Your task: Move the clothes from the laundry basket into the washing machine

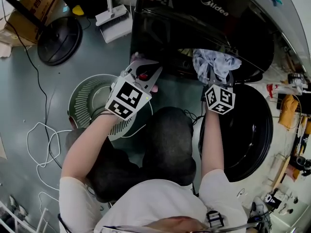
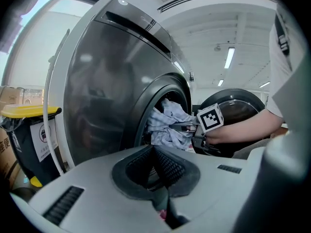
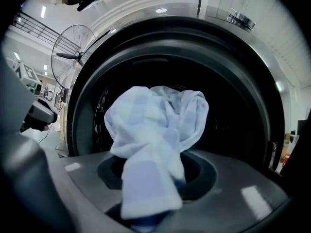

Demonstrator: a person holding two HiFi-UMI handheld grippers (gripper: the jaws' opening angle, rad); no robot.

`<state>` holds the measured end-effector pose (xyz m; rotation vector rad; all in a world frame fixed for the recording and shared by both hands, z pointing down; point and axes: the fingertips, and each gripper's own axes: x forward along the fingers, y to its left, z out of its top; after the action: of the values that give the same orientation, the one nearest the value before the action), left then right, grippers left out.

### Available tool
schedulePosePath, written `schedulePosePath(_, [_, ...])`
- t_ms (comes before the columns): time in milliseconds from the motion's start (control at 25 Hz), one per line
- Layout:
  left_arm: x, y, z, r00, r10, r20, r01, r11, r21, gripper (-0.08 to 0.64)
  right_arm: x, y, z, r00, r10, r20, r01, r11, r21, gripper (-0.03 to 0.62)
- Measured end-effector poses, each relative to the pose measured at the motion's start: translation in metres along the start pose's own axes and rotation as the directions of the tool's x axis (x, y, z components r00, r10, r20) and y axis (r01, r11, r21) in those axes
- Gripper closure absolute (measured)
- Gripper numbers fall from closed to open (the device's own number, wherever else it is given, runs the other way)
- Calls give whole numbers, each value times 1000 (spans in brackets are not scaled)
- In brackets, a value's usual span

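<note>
- Right gripper (image 3: pixel 154 195) fingers are clamped on a pale blue checked cloth (image 3: pixel 155 125), which is bunched at the dark drum mouth of the washing machine (image 3: pixel 238 96).
- Left gripper (image 2: pixel 160 178) fingers are pressed together with nothing between them, beside the machine's front and near the laundry basket (image 1: pixel 77 95) on the floor.

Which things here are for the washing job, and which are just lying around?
For the job: washing machine, laundry basket, checked garment in the right gripper.
Lying about: standing fan, cardboard box, white cable, yellow-lidded bin.
</note>
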<state>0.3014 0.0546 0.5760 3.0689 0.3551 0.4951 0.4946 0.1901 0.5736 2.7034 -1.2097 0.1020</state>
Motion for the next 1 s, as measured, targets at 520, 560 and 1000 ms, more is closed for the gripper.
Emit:
schedulePosePath(520, [-7, 5, -9, 1000, 14, -20, -13, 999, 33, 554, 47, 0, -16, 997, -64, 47, 74, 966, -246, 376])
schedulePosePath(560, [-7, 6, -8, 1000, 14, -17, -13, 999, 30, 554, 53, 2, -15, 997, -64, 51, 76, 955, -285, 376])
schedulePosePath(1000, [-5, 12, -4, 1000, 13, -6, -12, 1000, 28, 554, 99, 40, -34, 998, -49, 51, 70, 716, -694, 367])
